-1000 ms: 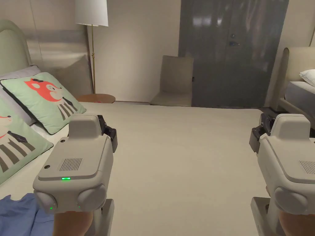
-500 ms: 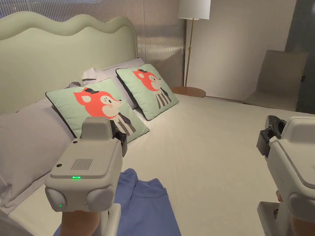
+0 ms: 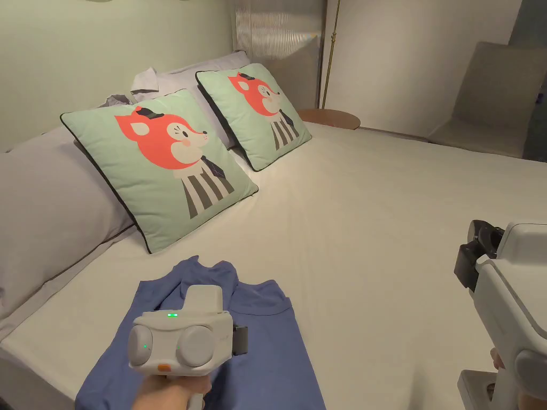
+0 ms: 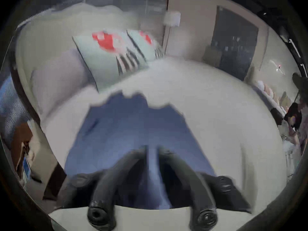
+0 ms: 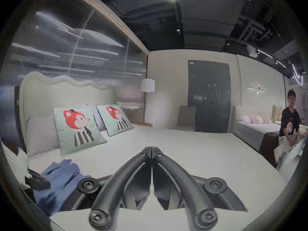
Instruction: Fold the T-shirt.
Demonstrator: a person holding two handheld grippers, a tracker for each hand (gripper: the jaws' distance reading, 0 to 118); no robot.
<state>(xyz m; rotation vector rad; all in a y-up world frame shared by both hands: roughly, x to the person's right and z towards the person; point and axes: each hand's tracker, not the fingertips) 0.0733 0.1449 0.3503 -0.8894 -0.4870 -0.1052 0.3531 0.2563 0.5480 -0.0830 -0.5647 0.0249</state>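
Observation:
A blue T-shirt (image 3: 267, 341) lies crumpled at the near left corner of the bed (image 3: 374, 240), with its collar end toward the pillows. My left gripper (image 3: 204, 294) hovers low over the shirt's middle, pointing toward the pillows. The left gripper view is blurred; there the jaws (image 4: 152, 150) stand a narrow gap apart, with blue T-shirt (image 4: 133, 126) cloth showing between and beyond them, nothing clamped. My right gripper (image 3: 477, 255) is held above bare sheet far to the right. In its own view the right gripper (image 5: 151, 151) is shut and holds nothing, with the T-shirt (image 5: 56, 176) off to its left.
Two green fox cushions (image 3: 165, 160) (image 3: 256, 107) and grey pillows (image 3: 48, 213) lean at the bed's head, just behind the shirt. A round side table (image 3: 328, 117) and a chair (image 3: 491, 101) stand beyond the bed. A person (image 5: 290, 123) sits by a second bed at far right.
The head camera has swung left and down, bringing the shirt into full view. My left gripper has dropped from chest height to just over the shirt. The right gripper stays off to the right.

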